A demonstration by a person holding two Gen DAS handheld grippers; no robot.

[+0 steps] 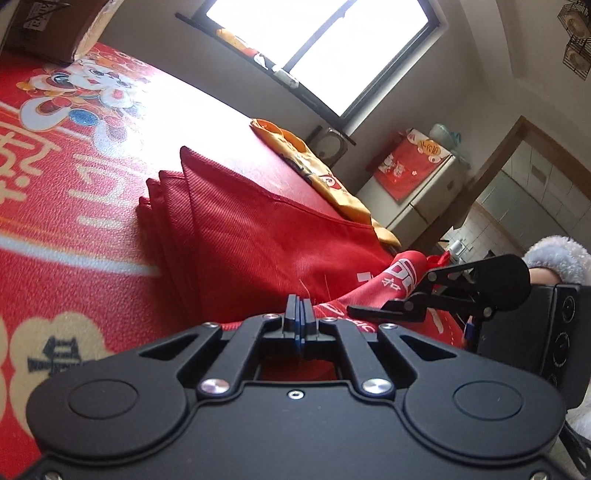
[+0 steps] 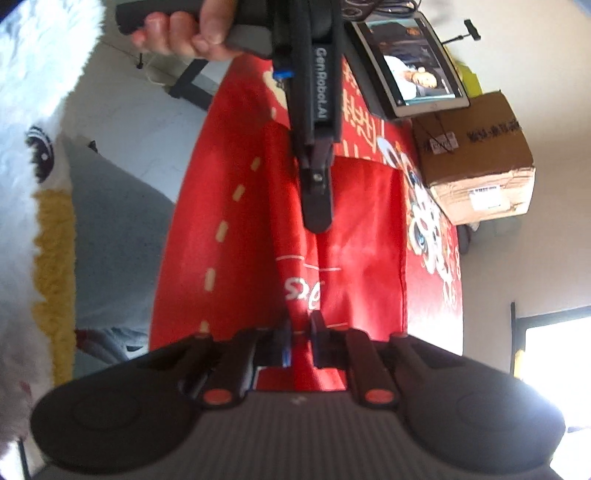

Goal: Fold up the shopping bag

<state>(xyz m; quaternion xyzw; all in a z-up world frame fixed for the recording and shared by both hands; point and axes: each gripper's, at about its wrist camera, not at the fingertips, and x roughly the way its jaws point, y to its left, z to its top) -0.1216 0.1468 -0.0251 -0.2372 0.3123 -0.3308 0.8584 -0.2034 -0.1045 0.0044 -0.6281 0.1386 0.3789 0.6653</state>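
The red shopping bag (image 1: 251, 236) lies on the red printed tablecloth (image 1: 74, 192), its far corner in stacked folds. My left gripper (image 1: 300, 314) is shut, its tips pinching the bag's near edge. In the right wrist view the left gripper (image 2: 317, 221) reaches down onto the bag (image 2: 362, 229) from the top. My right gripper (image 2: 301, 328) is shut on a raised ridge of the fabric with white lettering. In the left wrist view the right gripper (image 1: 391, 295) holds that printed edge at the right.
A cardboard box (image 2: 476, 158) and a tablet (image 2: 410, 62) stand at the table's far side. A yellow bag (image 1: 317, 166) lies beyond the red one near the table edge. A person's hand (image 2: 177, 33) and fluffy white sleeve (image 2: 37, 110) are at the left.
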